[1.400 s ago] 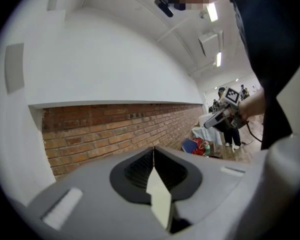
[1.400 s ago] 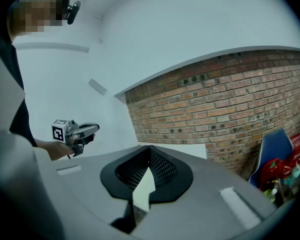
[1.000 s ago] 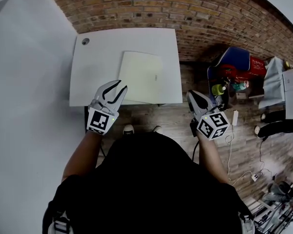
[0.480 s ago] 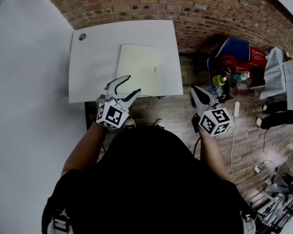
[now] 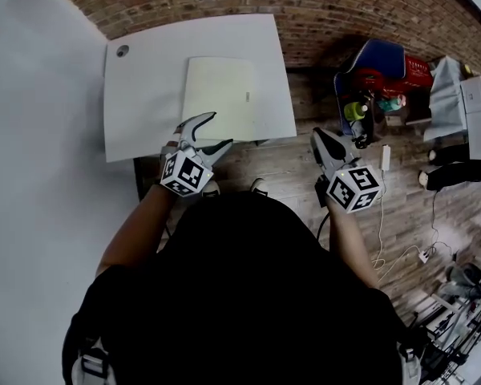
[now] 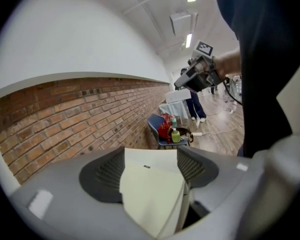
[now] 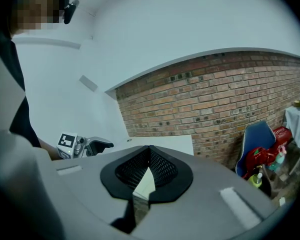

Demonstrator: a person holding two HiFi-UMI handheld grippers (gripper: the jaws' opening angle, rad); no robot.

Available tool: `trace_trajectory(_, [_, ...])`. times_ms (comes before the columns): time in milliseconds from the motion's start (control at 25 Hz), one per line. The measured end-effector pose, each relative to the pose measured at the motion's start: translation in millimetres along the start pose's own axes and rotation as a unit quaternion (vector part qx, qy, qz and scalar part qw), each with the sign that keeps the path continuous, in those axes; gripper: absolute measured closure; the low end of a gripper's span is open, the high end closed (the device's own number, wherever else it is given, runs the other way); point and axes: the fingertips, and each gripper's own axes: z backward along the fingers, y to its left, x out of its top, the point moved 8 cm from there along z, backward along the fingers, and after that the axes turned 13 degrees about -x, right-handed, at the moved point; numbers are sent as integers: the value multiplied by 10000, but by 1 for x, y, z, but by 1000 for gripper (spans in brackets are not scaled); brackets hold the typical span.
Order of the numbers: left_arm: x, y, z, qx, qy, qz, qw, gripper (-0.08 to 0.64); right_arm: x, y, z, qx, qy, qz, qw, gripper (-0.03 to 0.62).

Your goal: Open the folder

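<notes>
Folder (image 5: 220, 96) lies closed on tabletop (image 5: 144, 95), just ahead of left claw (image 5: 219, 129); jaws opening, nothing between them. Right claw (image 5: 317, 133) pinched together, empty. Opening not started.

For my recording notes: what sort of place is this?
Probably an indoor lab or office workspace: a brick wall, a white table bearing a cream folder, and cables across the wooden floor.
</notes>
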Motion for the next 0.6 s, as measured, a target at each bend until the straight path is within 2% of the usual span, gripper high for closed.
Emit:
trace_trajectory(160, [-11,-10,-16,-103,330,-357,9988,256,-6,-2,3,-73,65,-28,9999,591])
trace_trajectory(520, [-37,-16,-44,-243,659,-468,9964,234,-18,-2,10,-245,123,-111,9996,591])
trace_trajectory(600, [-42,-20,-54,-302,717,-504,9957,207,-20,-3,13,-300,180,-144,9993,591])
